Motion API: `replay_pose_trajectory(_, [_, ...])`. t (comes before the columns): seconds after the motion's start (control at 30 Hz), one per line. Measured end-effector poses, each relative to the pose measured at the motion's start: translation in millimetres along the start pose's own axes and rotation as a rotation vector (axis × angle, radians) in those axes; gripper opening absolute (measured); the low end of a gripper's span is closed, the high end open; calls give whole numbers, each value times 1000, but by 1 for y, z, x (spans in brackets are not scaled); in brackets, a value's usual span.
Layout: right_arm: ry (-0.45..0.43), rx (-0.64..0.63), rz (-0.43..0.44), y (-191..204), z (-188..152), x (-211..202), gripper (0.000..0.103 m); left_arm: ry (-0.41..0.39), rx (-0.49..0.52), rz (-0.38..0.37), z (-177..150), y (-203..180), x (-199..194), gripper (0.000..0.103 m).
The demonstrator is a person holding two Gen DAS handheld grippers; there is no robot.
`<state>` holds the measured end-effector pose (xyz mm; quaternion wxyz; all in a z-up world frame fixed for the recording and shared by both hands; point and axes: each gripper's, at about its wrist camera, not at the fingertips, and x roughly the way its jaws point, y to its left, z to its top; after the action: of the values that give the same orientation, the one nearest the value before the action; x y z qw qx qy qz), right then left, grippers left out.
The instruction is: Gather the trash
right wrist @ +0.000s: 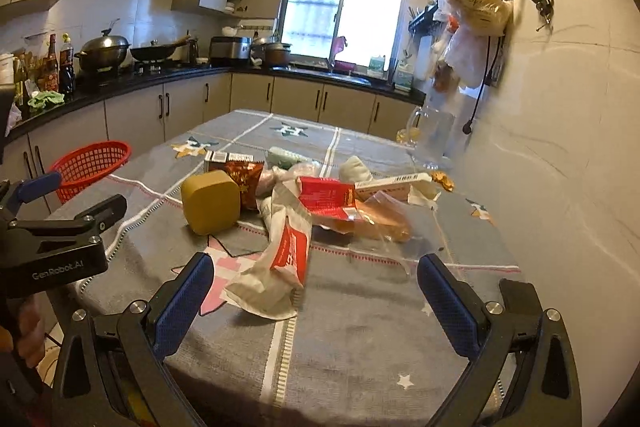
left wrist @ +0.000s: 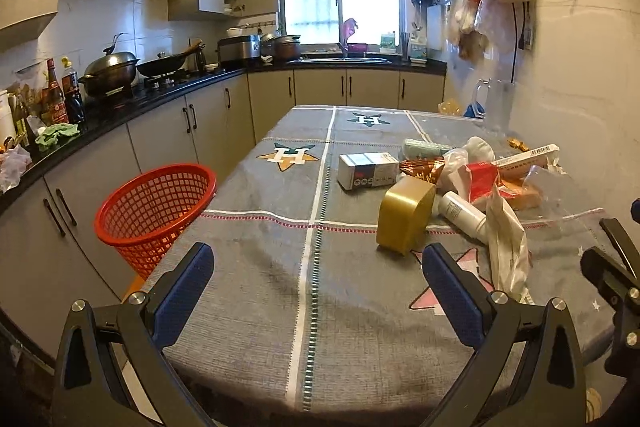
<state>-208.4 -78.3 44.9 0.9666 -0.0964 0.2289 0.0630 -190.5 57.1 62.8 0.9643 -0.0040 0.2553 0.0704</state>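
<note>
Trash on the surface (right wrist: pixel 360 327): nearest, a crumpled paper wrapper (right wrist: pixel 276 267), likely light, soft; pinch its bunched middle. Left gripper (left wrist: pixel 318 283) and right gripper (right wrist: pixel 314 291) both spread, empty.

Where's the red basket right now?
The red basket stands beside the table's left edge, in front of the counter cabinets; in the right wrist view it shows at far left, beyond the left tool.

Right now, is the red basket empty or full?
Empty: through the basket's open top only bare red mesh shows, no trash.
</note>
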Motion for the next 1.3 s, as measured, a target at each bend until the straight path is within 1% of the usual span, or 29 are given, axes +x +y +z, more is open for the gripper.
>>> replay_pose_trajectory(0.33, [34,37,1,-8,-4,8,103,18,5,-5,-2,-1,4,103])
replay_pose_trajectory(1.3, [76,57,11,-13,-7,14,103,38,20,-16,-8,-1,9,103])
